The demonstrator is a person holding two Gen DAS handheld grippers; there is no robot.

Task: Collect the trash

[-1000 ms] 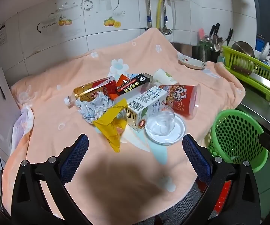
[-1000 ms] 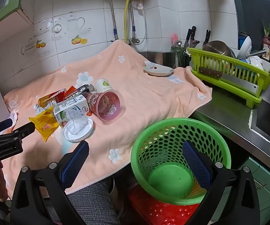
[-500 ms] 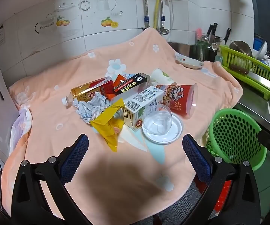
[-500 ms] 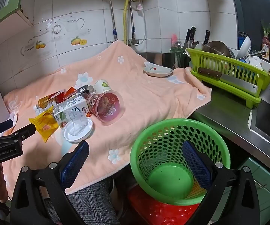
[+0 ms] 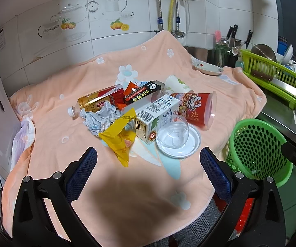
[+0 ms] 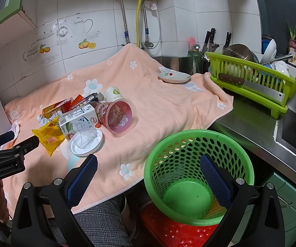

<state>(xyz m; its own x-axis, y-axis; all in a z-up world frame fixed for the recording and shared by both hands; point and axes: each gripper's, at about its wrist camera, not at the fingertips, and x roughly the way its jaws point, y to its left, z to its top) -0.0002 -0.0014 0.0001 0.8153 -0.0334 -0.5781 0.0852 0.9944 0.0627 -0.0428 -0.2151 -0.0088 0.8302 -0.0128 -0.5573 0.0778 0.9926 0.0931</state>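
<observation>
— Trash sits heaped mid-cloth: yellow wrapper (image 5: 118, 142), milk carton (image 5: 156, 113), red cup (image 5: 195, 108) tipped on its side; why is nothing lifted?

— Left gripper (image 5: 148, 165) hangs short of the heap, jaws spread wide and empty; probably lining up on the wrapper.

— And the right gripper (image 6: 148, 174)?

— Released too, poised over the green basket (image 6: 189, 135) beside the table edge; handy for drops, I'd guess.

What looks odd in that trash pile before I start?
A clear glass lies tipped on a white lid among the trash, easy to bin by mistake. The red cup lies on its side too.
</observation>
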